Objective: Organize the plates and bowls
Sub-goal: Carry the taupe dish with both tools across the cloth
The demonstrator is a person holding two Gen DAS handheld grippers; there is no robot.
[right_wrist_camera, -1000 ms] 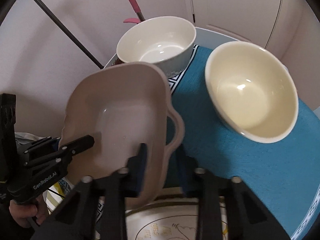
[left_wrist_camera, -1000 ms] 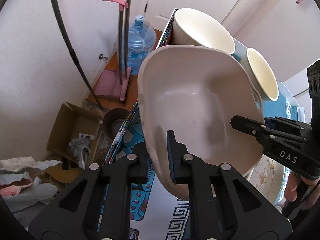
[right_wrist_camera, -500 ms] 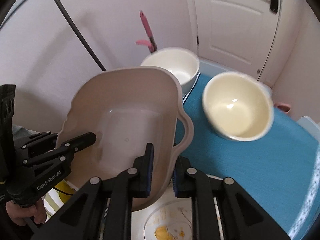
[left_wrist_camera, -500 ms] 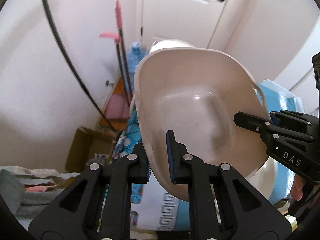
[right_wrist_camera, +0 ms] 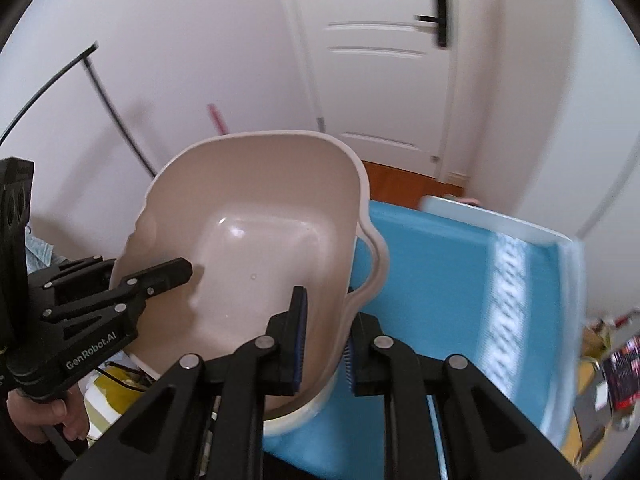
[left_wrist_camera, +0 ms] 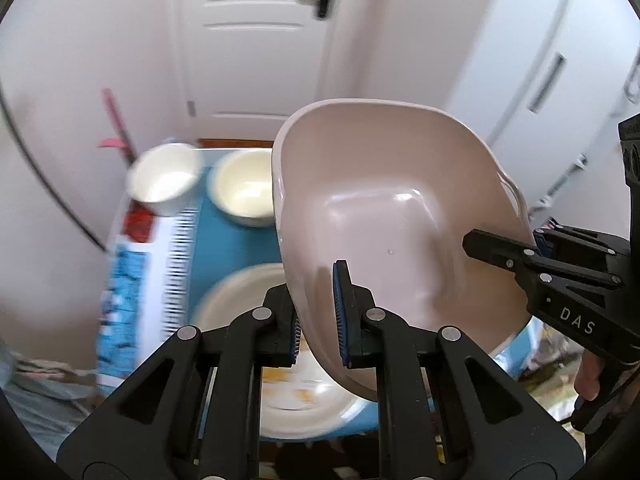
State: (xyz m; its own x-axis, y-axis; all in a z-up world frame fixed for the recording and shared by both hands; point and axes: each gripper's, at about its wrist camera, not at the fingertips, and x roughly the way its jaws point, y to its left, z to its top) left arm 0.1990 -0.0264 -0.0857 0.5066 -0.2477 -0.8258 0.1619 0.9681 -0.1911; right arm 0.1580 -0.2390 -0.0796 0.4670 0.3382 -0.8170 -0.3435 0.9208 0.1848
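Note:
A beige rectangular baking dish [left_wrist_camera: 380,208] with loop handles hangs tilted in the air above the table. My left gripper [left_wrist_camera: 319,328] is shut on its near rim, one pad inside the wall and one outside. My right gripper [right_wrist_camera: 324,344] is shut on the opposite rim beside a handle, with the dish [right_wrist_camera: 260,240] filling that view. Each gripper shows in the other's view: the right gripper [left_wrist_camera: 512,242] and the left gripper [right_wrist_camera: 132,270]. Below sit a white bowl [left_wrist_camera: 164,178], a cream bowl [left_wrist_camera: 244,188] and a large cream plate [left_wrist_camera: 236,304] with yellow marks.
The table wears a blue cloth [right_wrist_camera: 440,280] with a white patterned border [left_wrist_camera: 176,248]. A white door [right_wrist_camera: 380,60] and walls stand behind. A pink-handled tool [left_wrist_camera: 116,120] leans at the left wall. A hand [right_wrist_camera: 36,416] grips the left tool.
Both grippers have carried the dish upward and back from the table. The two bowls now look small and low in the left view and have left the right view.

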